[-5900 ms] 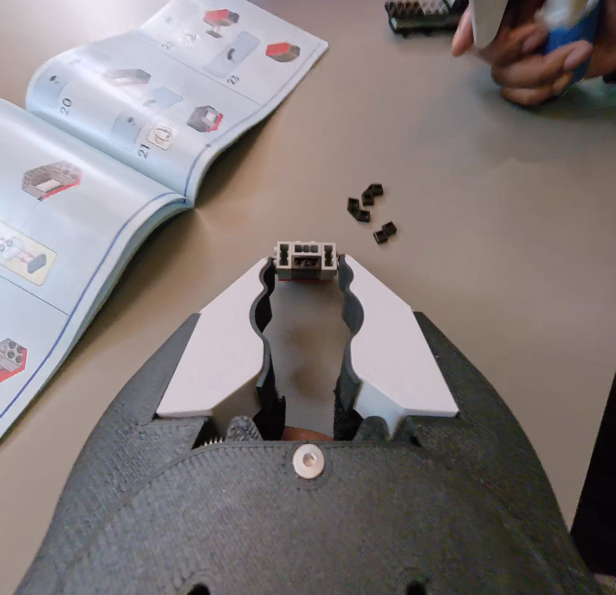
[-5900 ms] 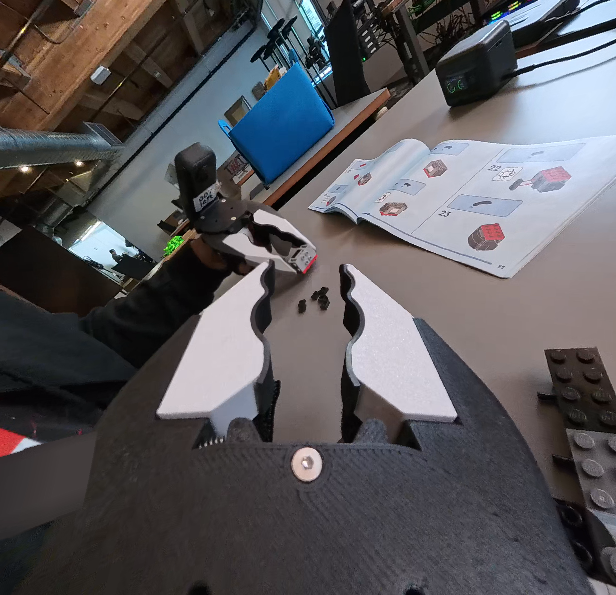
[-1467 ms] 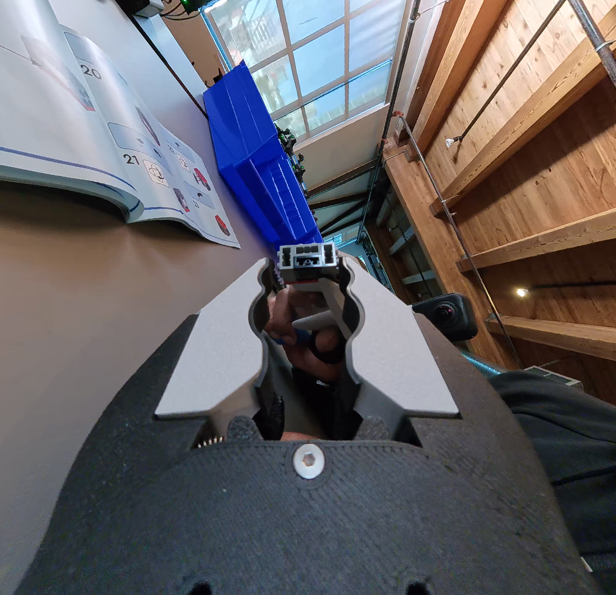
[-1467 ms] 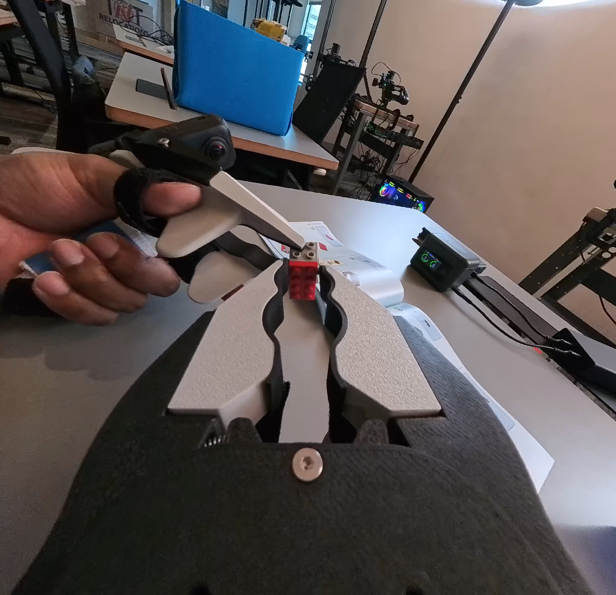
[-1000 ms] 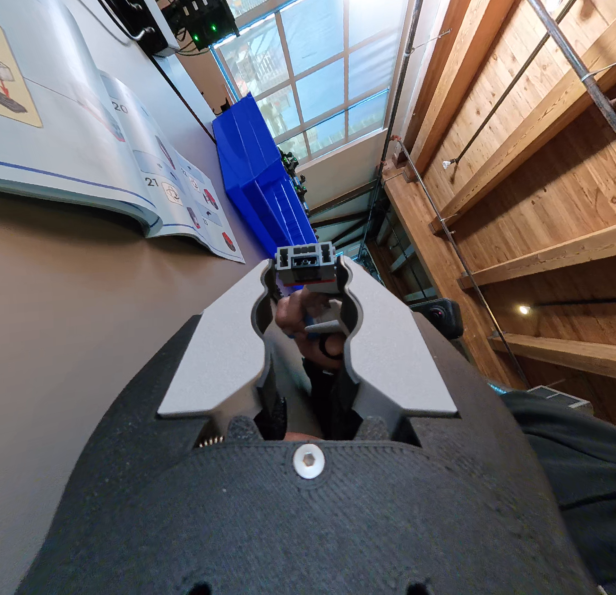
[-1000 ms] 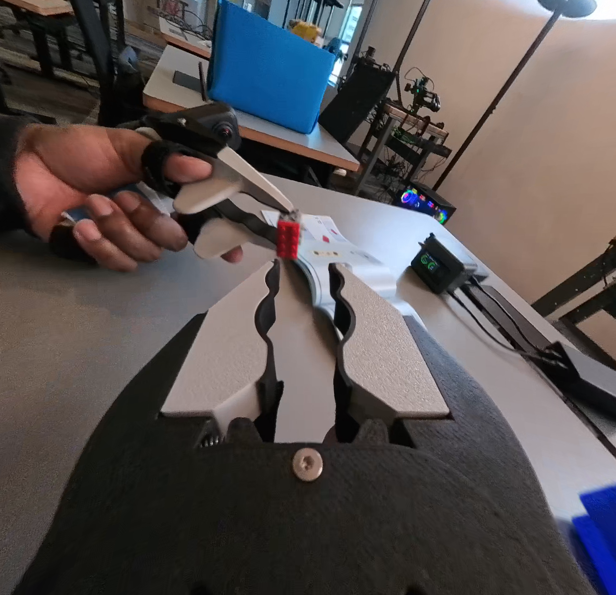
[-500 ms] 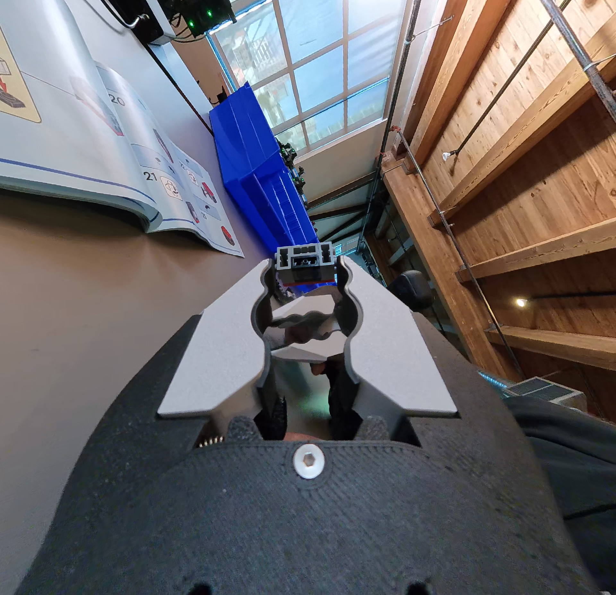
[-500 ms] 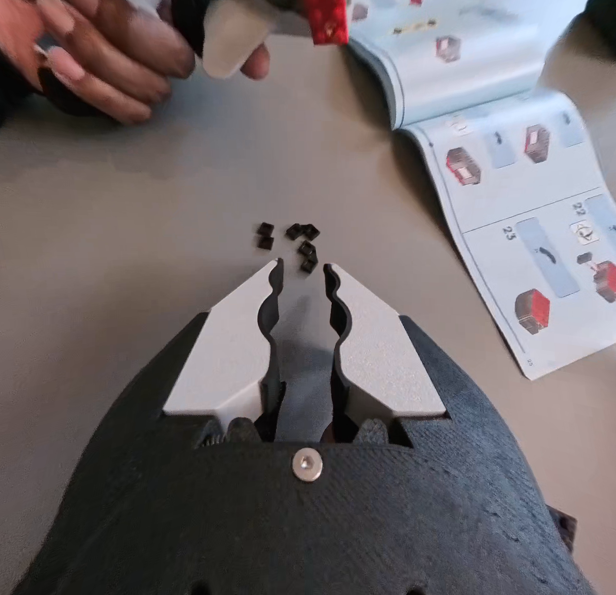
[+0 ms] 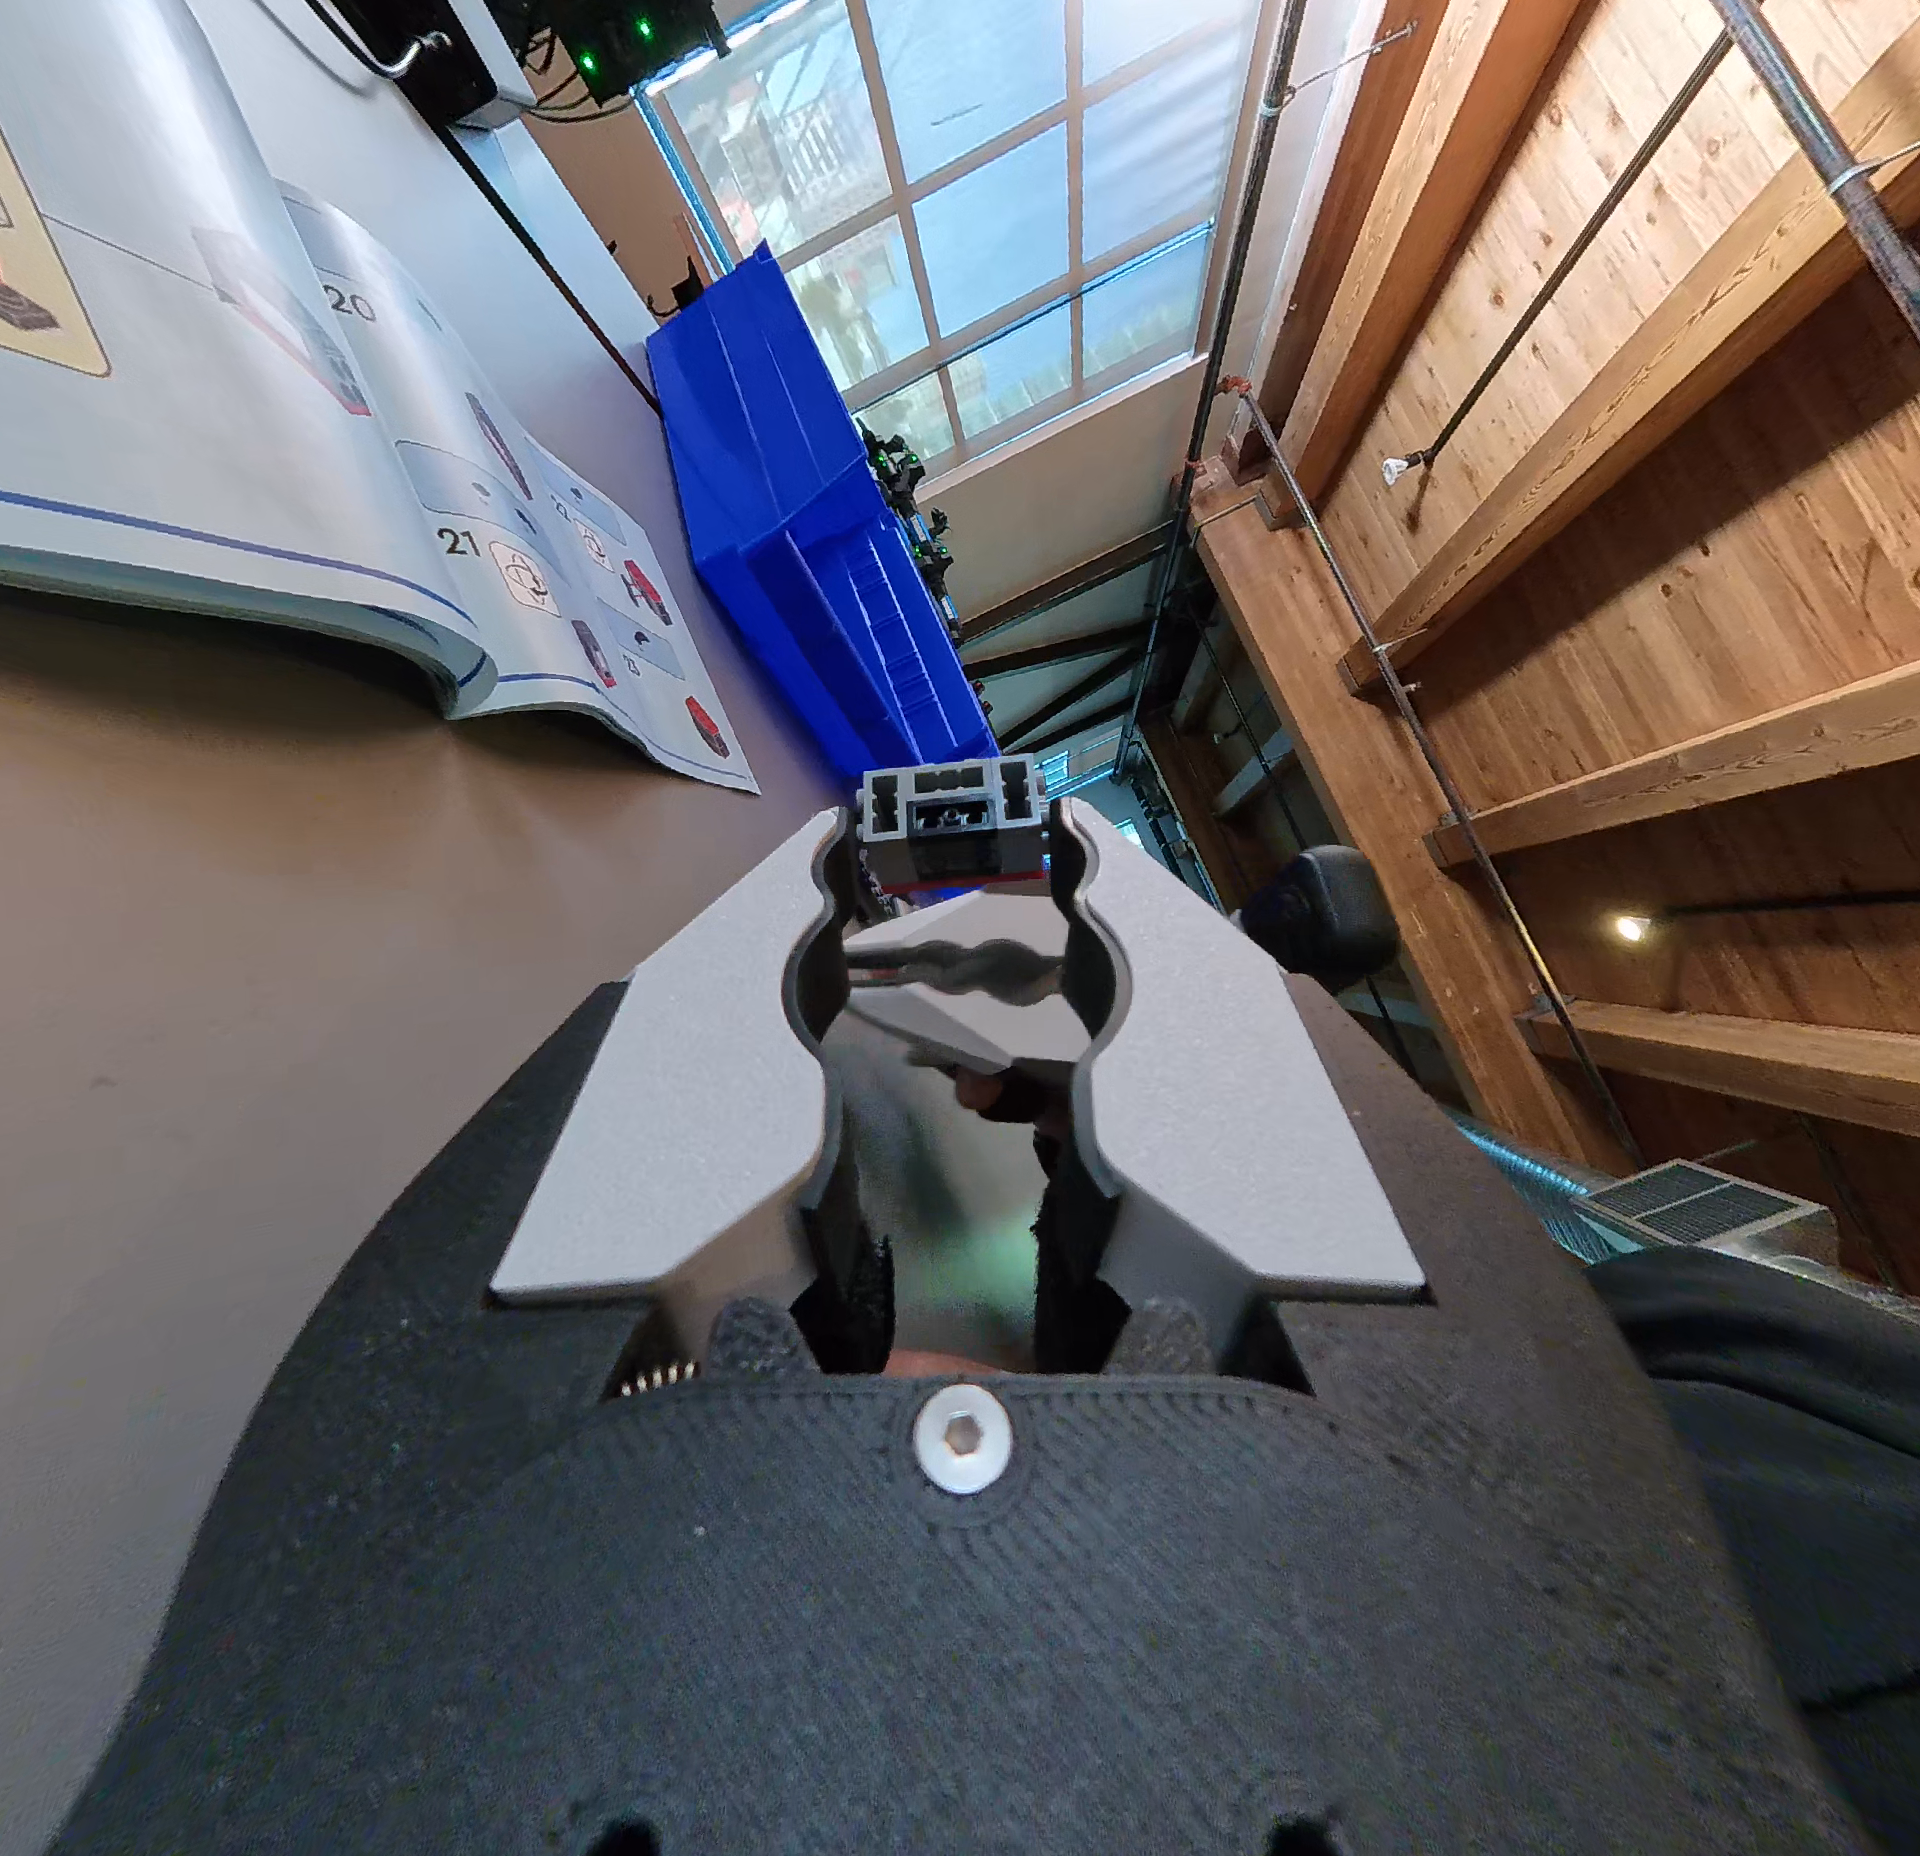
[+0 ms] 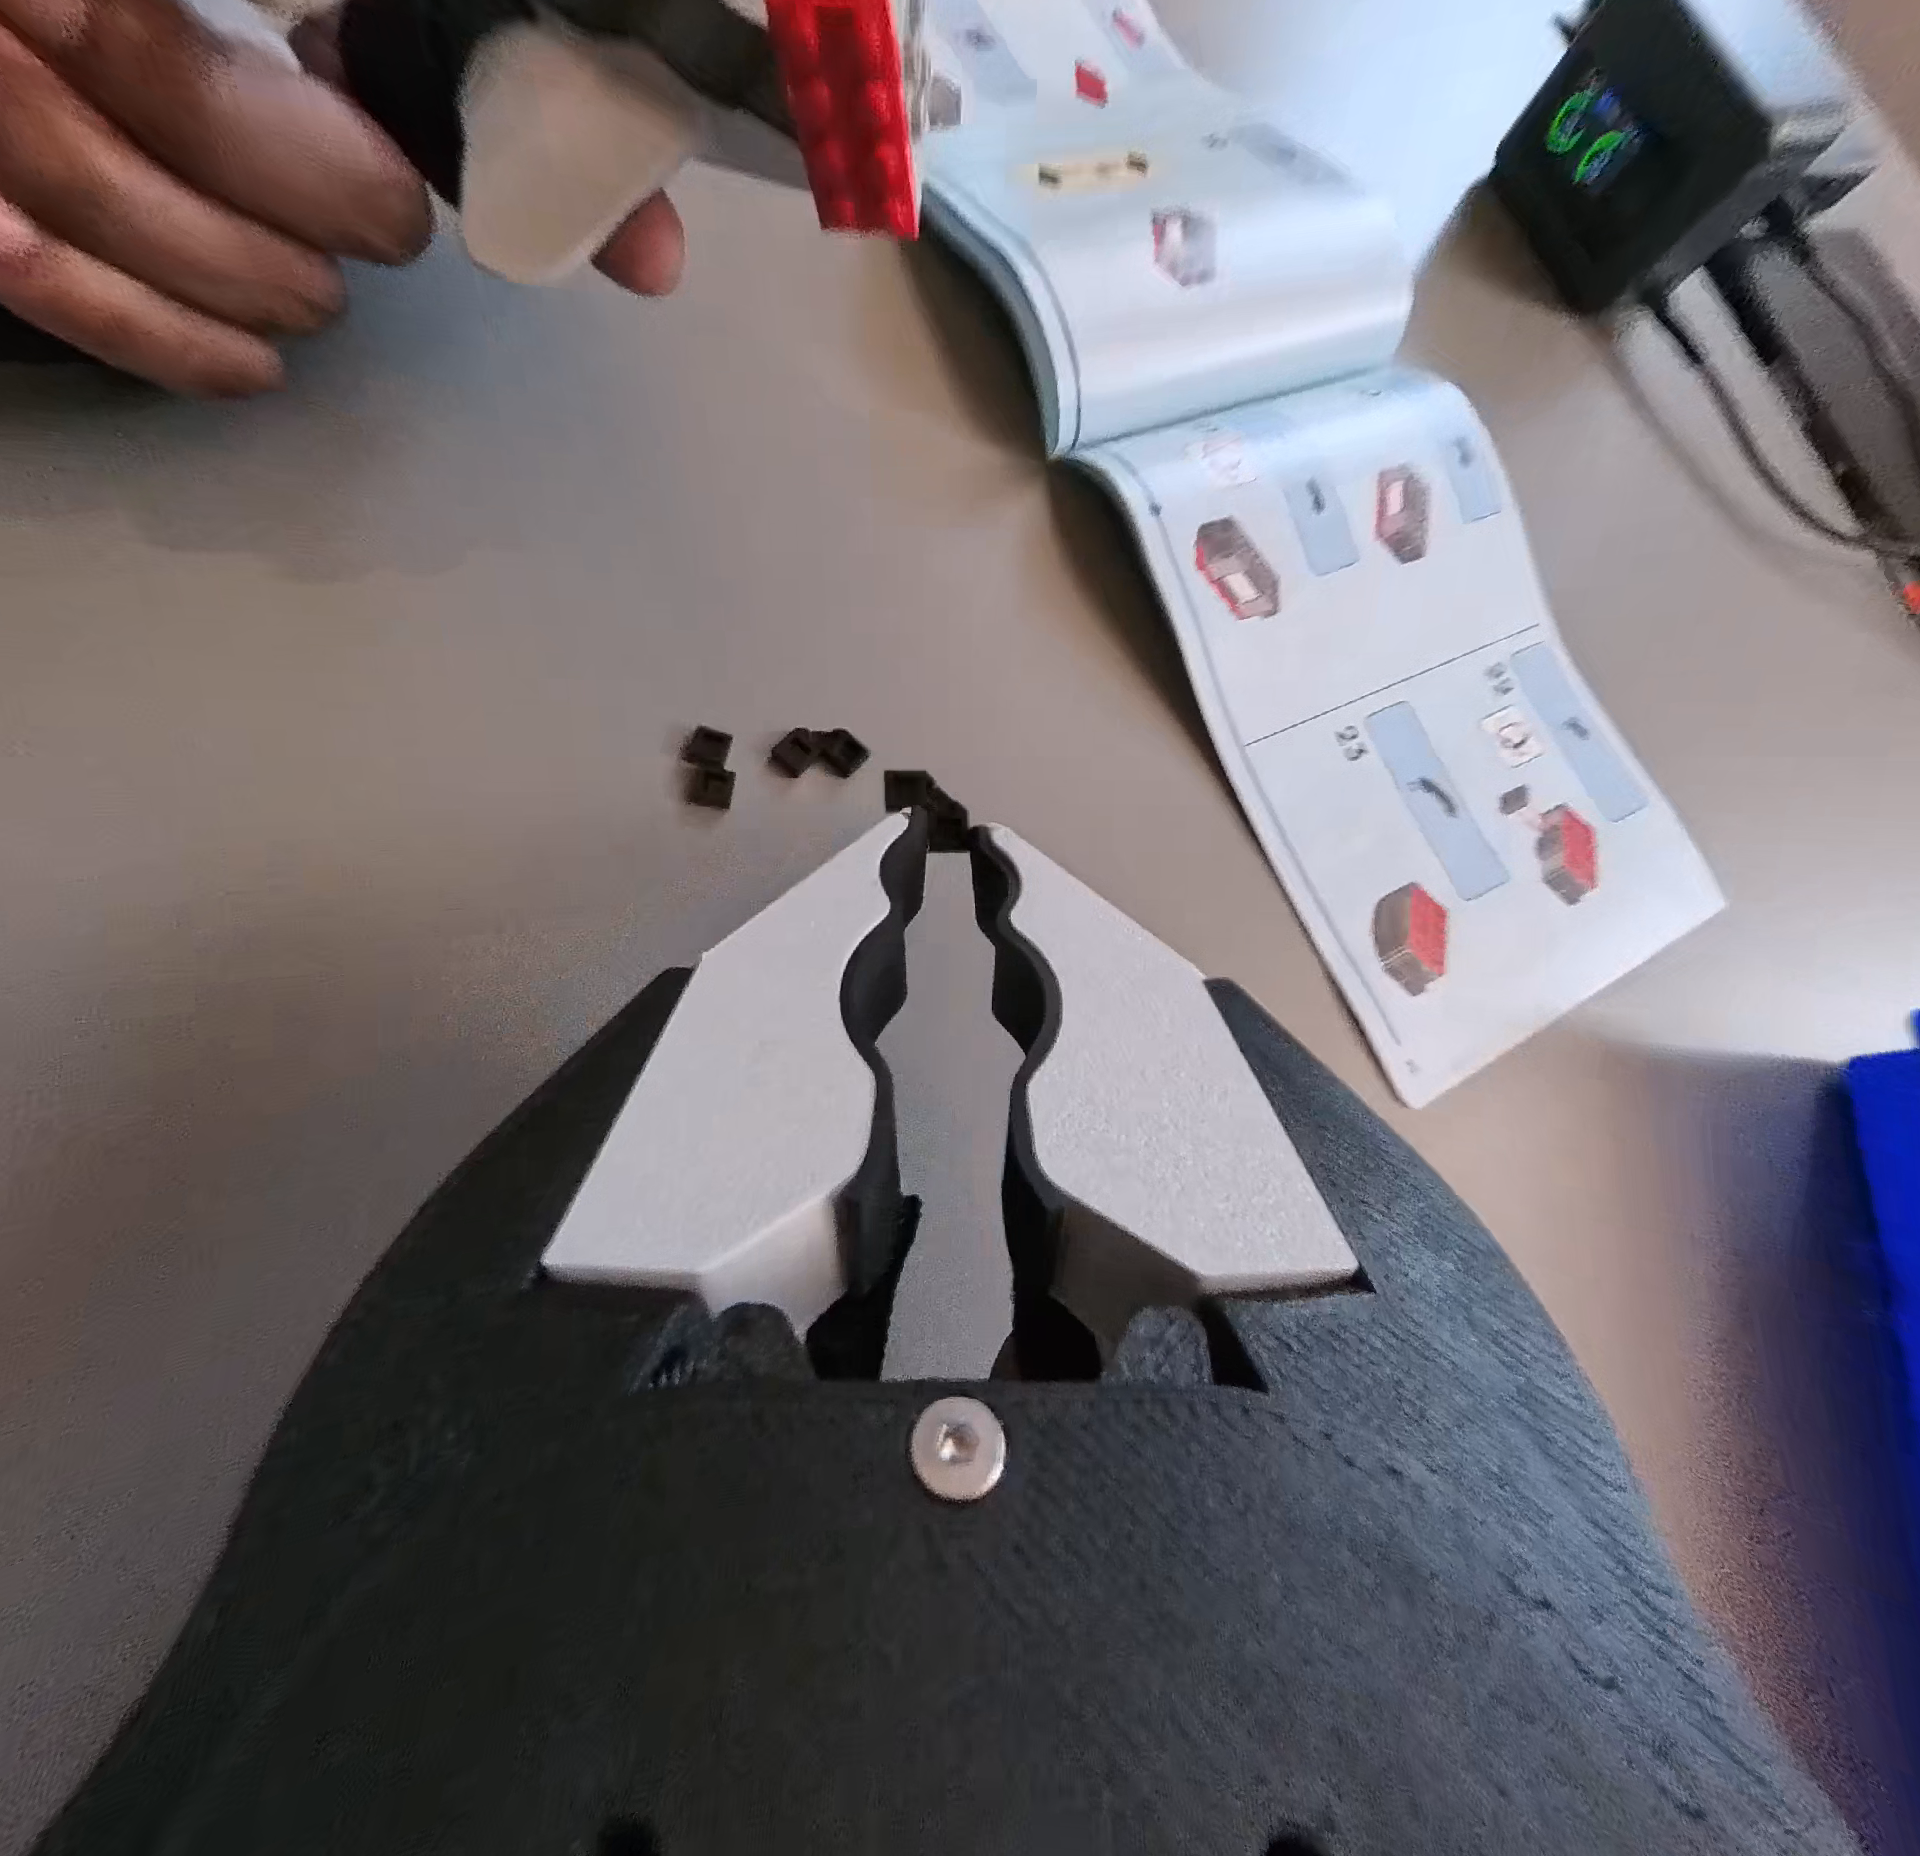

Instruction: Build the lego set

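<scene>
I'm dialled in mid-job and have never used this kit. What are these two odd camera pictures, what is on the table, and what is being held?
No robot arm here: a person holds a hand-operated claw in each hand, and each claw carries a camera looking along its fingers.

The left wrist view is tipped sideways, so the table stands on the left and the ceiling on the right. The left claw is shut on a small grey and red lego assembly.

The right wrist view looks down on the table. The right claw is nearly closed around one of the small black lego pieces; whether it grips is unclear. An open instruction booklet lies beyond, with a black device behind it.
</scene>
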